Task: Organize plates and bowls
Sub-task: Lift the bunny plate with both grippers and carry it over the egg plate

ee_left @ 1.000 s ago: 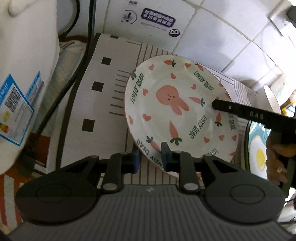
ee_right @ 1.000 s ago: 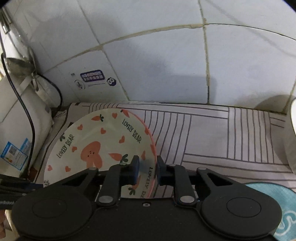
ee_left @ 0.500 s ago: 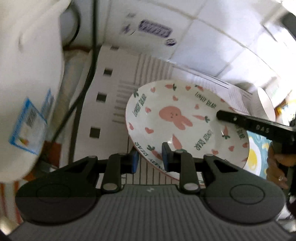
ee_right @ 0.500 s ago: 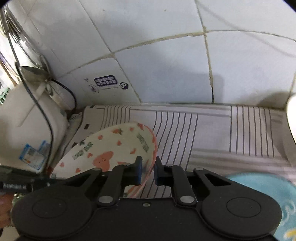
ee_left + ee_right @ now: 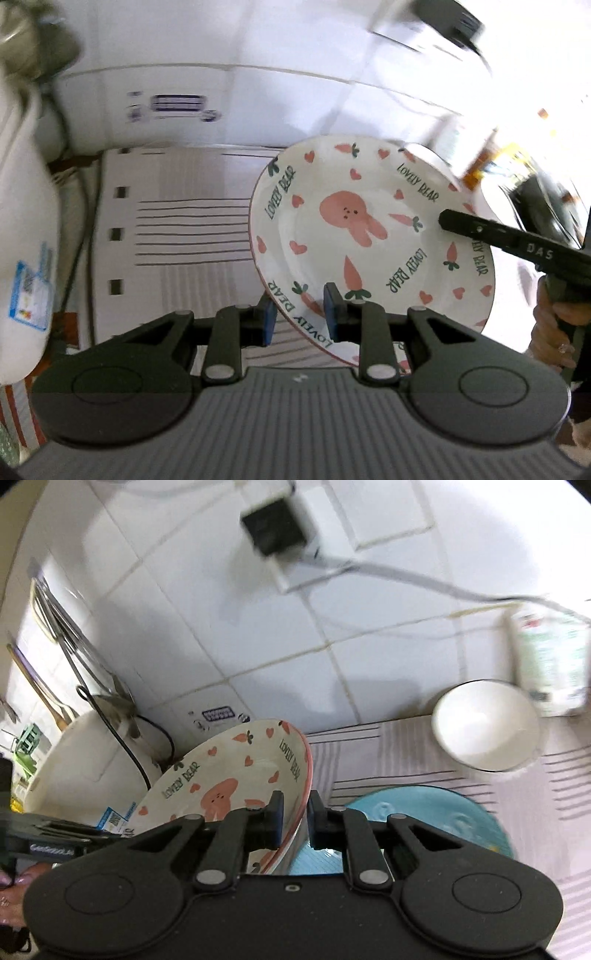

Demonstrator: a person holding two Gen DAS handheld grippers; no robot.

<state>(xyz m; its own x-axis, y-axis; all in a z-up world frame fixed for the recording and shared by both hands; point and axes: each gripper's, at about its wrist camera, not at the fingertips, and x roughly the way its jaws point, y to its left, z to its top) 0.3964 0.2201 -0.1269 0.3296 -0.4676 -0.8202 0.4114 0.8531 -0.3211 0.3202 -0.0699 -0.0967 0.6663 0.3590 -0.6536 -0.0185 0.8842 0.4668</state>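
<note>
A white plate (image 5: 369,229) with a pink rabbit, hearts and carrots hangs tilted above the striped mat (image 5: 177,221). My left gripper (image 5: 300,314) is shut on its near rim, one blue pad on top and one beneath. The upper finger (image 5: 480,232) of my right gripper lies across the plate's far side. In the right wrist view the same plate (image 5: 221,782) stands steeply on edge, and my right gripper (image 5: 295,816) is shut on its pink rim. A blue plate (image 5: 443,812) lies on the mat just right of it. A white bowl (image 5: 484,727) sits further back right.
A white appliance (image 5: 85,768) with a black cord stands at the left against the tiled wall. A carton (image 5: 550,661) stands behind the bowl. A plug and cable (image 5: 277,524) hang on the wall above. A hand (image 5: 554,325) holds the right gripper.
The right gripper's jaws closed onto the plate's rim. Both grippers then lifted the plate off the mat, tilted it and carried it right, bringing the blue plate and white bowl into view.
</note>
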